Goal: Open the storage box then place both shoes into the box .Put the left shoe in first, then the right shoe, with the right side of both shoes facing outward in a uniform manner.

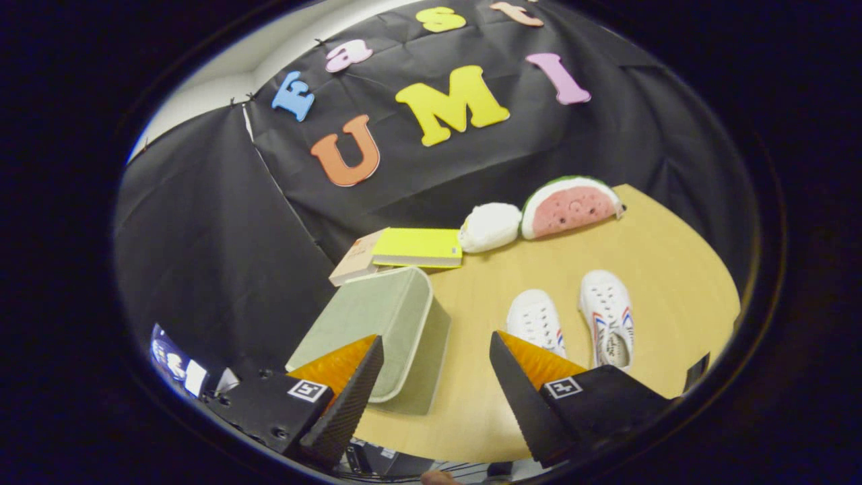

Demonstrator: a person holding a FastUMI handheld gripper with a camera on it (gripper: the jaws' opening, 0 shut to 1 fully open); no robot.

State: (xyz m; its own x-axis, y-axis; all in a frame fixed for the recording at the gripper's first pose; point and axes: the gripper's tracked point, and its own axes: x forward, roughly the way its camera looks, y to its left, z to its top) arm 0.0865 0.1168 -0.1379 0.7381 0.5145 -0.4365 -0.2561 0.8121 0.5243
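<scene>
Storage box [390, 323] sat on the wooden surface [673, 269] just ahead of the gripper [436, 353], its pale green fabric lid lying flat on top and closed. The box stood at the near left part of the surface, close to the black cloth wall, and the left finger [350, 397] overlapped its near corner in the gripper view; whether it touched the box could not be told.

Jaws were spread wide apart and grasped nothing, with bare wood showing in the gap between them.

Two white shoes [572, 320] lay side by side on the surface to the right of the box, apart from it. The shoe nearer the box [535, 320] was plain white on the part that showed, and the right finger [522, 384] covered its near end. The farther shoe [608, 313] carried red and blue stripes on its side, its opening turned toward the gripper.

Beyond the box, a yellow book [421, 246] rested on top of a tan one [353, 264]. Just beside these, along the cloth wall, lay a white plush toy [490, 226] touching a watermelon-slice plush [571, 205].
</scene>
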